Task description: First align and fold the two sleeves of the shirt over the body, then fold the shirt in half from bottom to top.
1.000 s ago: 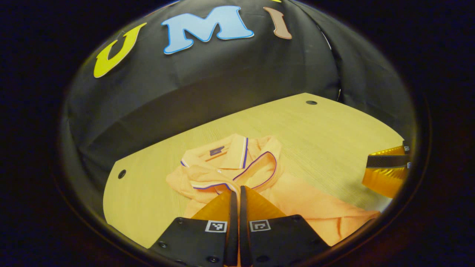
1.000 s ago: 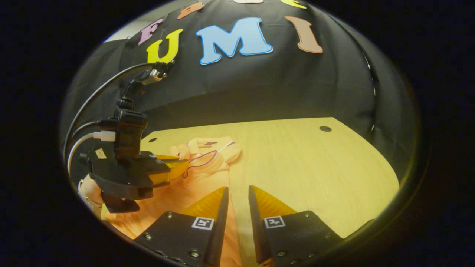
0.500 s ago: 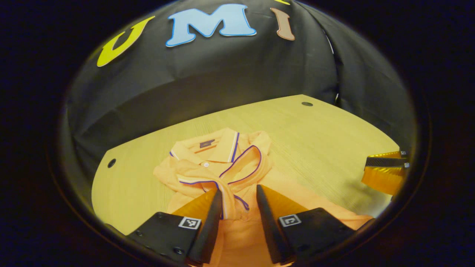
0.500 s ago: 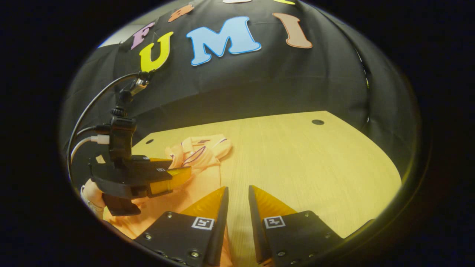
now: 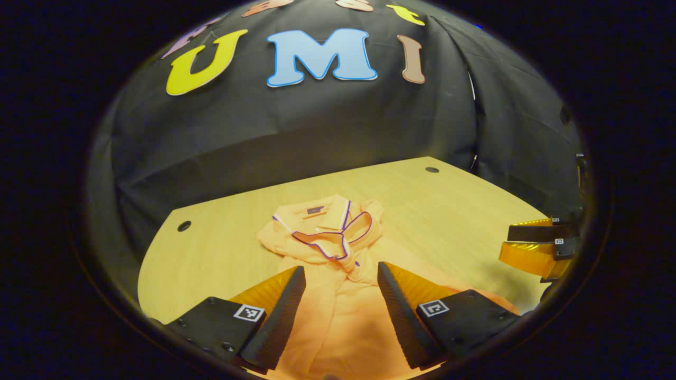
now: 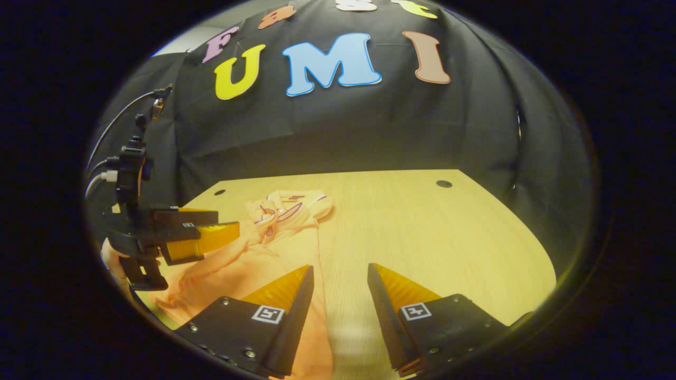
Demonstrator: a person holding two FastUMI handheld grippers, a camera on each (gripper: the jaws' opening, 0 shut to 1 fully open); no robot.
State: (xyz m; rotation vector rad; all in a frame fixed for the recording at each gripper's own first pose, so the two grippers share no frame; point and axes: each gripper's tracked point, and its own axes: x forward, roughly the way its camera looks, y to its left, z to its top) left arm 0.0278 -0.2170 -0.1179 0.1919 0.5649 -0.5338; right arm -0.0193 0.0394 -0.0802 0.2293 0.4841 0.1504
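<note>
While both grippers, left [image 5: 340, 279] and right [image 6: 338, 279], hover spread wide and empty, the rumpled orange shirt [image 5: 338, 295] sprawls across the wooden table [image 6: 422, 227].

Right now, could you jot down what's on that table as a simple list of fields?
shirt: orange polo, lying on the table, sleeves folded in over the body, bottom half not yet folded up
collar: at the far end, piped in a dark line
table: light wood
left gripper: open, above the shirt's body
right gripper: open, over the shirt's edge
</note>
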